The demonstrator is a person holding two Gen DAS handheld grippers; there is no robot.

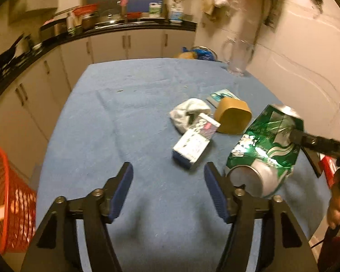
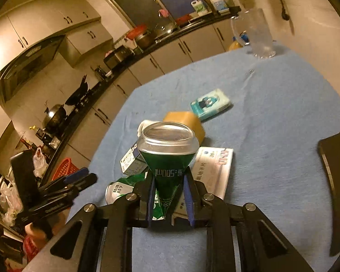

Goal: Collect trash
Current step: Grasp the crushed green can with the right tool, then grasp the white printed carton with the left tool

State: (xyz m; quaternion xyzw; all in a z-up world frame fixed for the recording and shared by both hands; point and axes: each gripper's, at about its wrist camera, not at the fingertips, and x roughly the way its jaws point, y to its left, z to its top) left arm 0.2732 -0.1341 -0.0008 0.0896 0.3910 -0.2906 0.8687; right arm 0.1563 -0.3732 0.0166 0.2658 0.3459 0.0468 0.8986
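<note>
A crushed green can (image 1: pixel 265 145) hangs above the blue table (image 1: pixel 129 117), pinched in its flattened middle by my right gripper (image 2: pixel 168 200), which is shut on it; the can's silver end (image 2: pixel 167 137) points away. My left gripper (image 1: pixel 168 192) is open and empty, low over the table just left of the can. On the table lie a small white and blue carton (image 1: pixel 190 149), a crumpled white tissue (image 1: pixel 188 113), a tan cup on its side (image 1: pixel 233 117), a teal tissue pack (image 2: pixel 209 104) and a flat white packet (image 2: pixel 213 170).
An orange mesh basket (image 1: pixel 9 204) stands on the floor left of the table. A clear glass pitcher (image 1: pixel 239 56) stands at the table's far right corner. A cluttered kitchen counter (image 1: pixel 79 34) with white cabinets runs along the left and back. A dark chair back (image 2: pixel 335 181) is at the right.
</note>
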